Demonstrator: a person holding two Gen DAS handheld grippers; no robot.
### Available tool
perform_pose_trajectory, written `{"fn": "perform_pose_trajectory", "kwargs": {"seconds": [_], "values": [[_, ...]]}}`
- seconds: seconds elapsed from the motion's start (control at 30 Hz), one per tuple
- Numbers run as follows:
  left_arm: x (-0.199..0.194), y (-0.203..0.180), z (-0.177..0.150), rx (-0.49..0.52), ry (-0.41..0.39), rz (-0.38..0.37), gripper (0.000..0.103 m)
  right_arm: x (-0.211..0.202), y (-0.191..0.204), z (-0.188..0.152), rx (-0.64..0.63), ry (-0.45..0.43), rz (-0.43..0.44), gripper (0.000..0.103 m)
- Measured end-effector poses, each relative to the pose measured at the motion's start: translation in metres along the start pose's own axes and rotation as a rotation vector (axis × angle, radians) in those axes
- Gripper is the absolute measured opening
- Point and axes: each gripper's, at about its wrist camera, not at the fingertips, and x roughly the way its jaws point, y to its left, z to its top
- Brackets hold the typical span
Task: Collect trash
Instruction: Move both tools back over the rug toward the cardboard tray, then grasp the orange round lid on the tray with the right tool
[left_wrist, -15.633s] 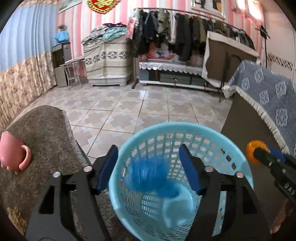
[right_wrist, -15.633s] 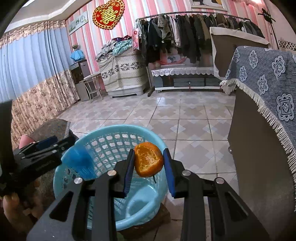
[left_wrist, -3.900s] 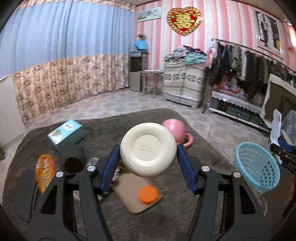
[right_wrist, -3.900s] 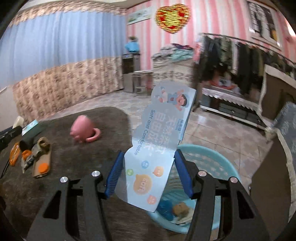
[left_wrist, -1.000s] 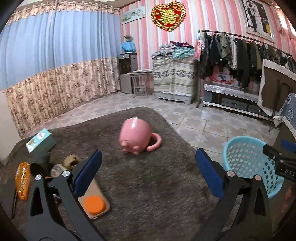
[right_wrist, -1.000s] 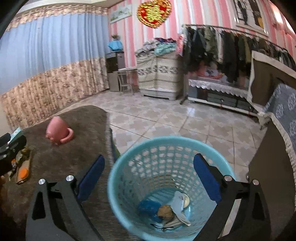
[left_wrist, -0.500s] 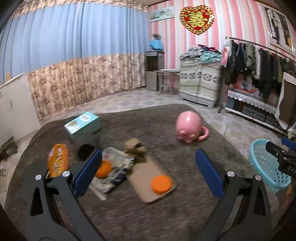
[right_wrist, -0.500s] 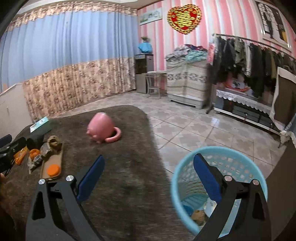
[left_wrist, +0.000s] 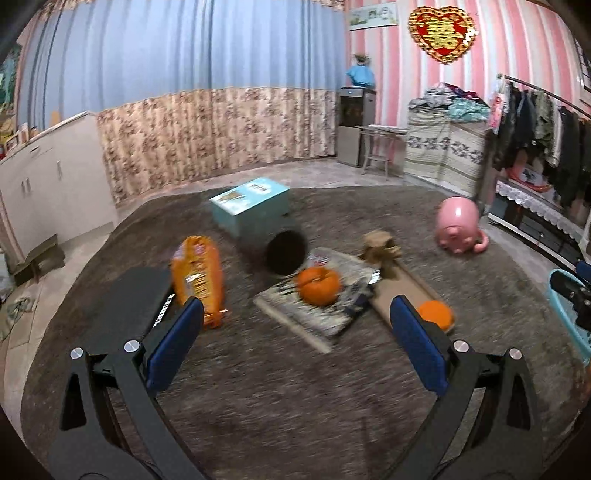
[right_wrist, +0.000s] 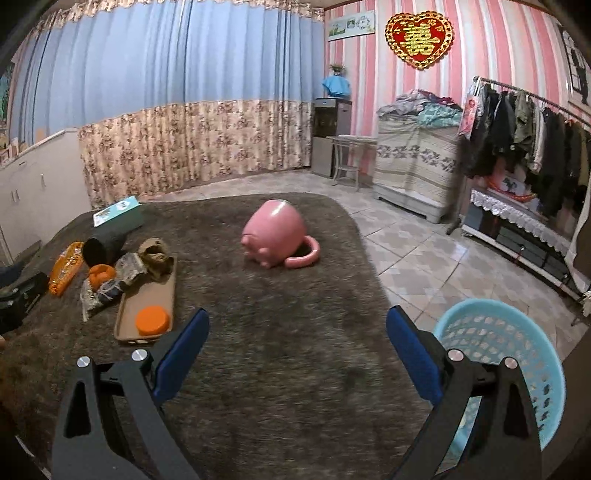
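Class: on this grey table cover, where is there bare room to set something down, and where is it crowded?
Free: the wide patch between the pink pig mug, the tan tray and the near edge. Crowded: the left side, where the orange peel, wrappers, snack bag and teal box cluster.

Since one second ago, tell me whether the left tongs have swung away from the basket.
Yes. The left tongs have swung left: the blue basket has slid to the view's right edge, and the pink pig mug went from centre to right.
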Motion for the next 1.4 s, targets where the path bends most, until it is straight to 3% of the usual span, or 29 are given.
{"fn": "perform_pose_trajectory", "kwargs": {"seconds": [0.43, 0.57, 0.77, 1.0, 1.1, 1.4], "values": [[0.018, 0.057, -0.017, -0.048, 0.046, 0.093, 0.097, 0.027, 0.038, 0.0, -0.01, 0.061, 0.096, 0.095], [0.021, 0.07, -0.019, -0.082, 0.054, 0.093, 0.097, 0.042, 0.063, -0.002, -0.078, 0.091, 0.143, 0.093], [0.022, 0.081, -0.018, -0.091, 0.05, 0.1, 0.097, 0.06, 0.102, -0.006, -0.187, 0.15, 0.216, 0.072], [0.023, 0.095, -0.017, -0.116, 0.053, 0.099, 0.097, 0.075, 0.123, -0.008, -0.22, 0.224, 0.31, 0.046], [0.025, 0.096, -0.018, -0.122, 0.06, 0.091, 0.097, 0.083, 0.129, -0.009, -0.231, 0.247, 0.332, 0.041], [0.026, 0.098, -0.018, -0.122, 0.068, 0.084, 0.097, 0.098, 0.14, -0.008, -0.225, 0.267, 0.356, 0.041]]}}
